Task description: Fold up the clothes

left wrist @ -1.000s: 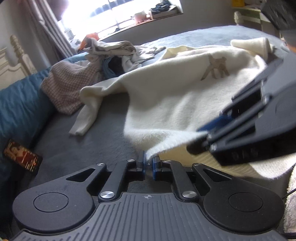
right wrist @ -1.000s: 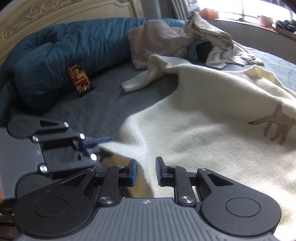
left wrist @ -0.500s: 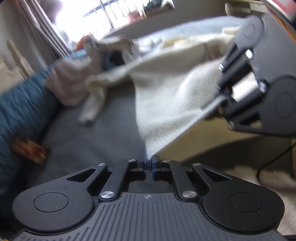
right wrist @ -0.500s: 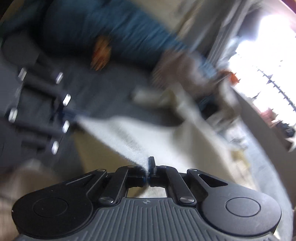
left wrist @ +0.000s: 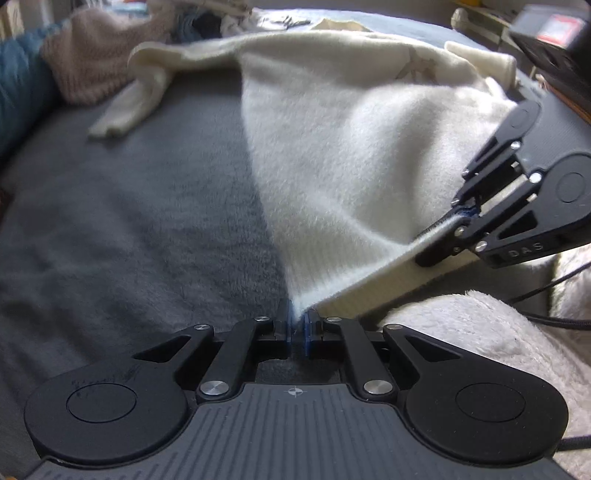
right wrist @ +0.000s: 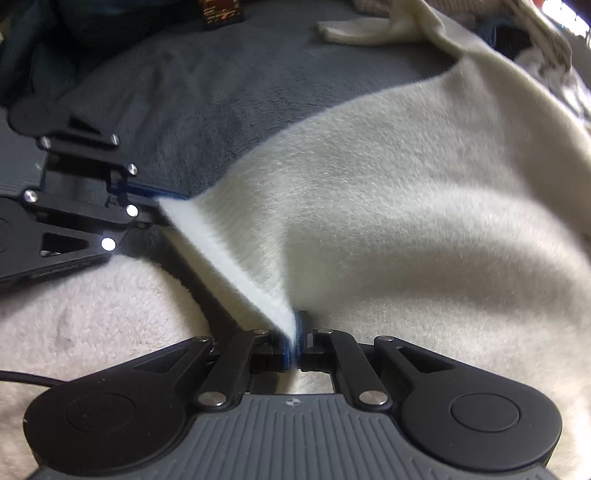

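Observation:
A cream fuzzy sweater [left wrist: 351, 147] with a small deer motif lies spread on the grey bed cover [left wrist: 129, 206], one sleeve [left wrist: 136, 96] trailing to the far left. My left gripper [left wrist: 297, 321] is shut on a corner of its ribbed hem. In the same view my right gripper [left wrist: 463, 216] at the right pinches the hem further along. In the right wrist view the right gripper [right wrist: 295, 332] is shut on the sweater [right wrist: 406, 184] hem, with the left gripper [right wrist: 147, 195] at the left. The hem runs taut between the two, lifted a little off the bed.
A white fleece throw [left wrist: 480, 332] lies along the near edge, crossed by a black cable [left wrist: 535, 321]. A pile of other clothes, with a pink checked garment [left wrist: 85, 62], sits at the back left beside a blue duvet [left wrist: 18, 85]. A dark card [right wrist: 221, 14] lies far off.
The right gripper has shut on the hem. Both grippers have tipped downward and sunk toward the bed. The hem, slack before, is stretched straight between them.

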Available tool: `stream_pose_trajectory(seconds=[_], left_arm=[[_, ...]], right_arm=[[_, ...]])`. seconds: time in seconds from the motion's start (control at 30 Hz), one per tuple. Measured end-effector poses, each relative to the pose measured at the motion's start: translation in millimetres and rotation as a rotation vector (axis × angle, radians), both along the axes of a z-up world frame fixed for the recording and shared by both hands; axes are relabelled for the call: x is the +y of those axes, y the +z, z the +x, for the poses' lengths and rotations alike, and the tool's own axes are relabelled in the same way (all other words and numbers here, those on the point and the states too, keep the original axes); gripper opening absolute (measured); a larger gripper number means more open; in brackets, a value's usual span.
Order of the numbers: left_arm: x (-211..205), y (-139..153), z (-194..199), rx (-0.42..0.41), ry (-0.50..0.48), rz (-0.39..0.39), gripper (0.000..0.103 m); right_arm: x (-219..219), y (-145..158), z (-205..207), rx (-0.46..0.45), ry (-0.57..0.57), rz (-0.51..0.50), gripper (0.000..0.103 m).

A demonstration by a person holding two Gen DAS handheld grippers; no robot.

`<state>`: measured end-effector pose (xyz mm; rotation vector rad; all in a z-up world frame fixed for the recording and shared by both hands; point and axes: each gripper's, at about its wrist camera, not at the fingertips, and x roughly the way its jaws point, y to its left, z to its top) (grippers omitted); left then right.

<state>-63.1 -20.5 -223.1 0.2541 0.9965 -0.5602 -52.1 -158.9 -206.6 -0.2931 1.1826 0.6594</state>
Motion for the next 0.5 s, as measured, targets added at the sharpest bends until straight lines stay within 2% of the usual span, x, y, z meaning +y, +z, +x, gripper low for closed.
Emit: stream_pose_trajectory(seconds=[0.13,0.23,0.4,0.5], left_arm=[[20,-5,7,0.122,0.062,-0.077,0.011],[36,-6,8,0.18,0.098,-0.111,0.011],[70,2,9,0.242,0.217,-0.213,0.012],[75,10,14,0.233,0.268,-0.306,0.02]], right_arm=[[-9,4,-6,0.029,-0.025,0.05,0.017],[-12,4,-8,0.021,-0.019,0.056,0.025],[-17,8,-14,0.004,-0.007,0.048,0.032],[-25,15,-16,-0.006,-0.005,0.039,0.038]])
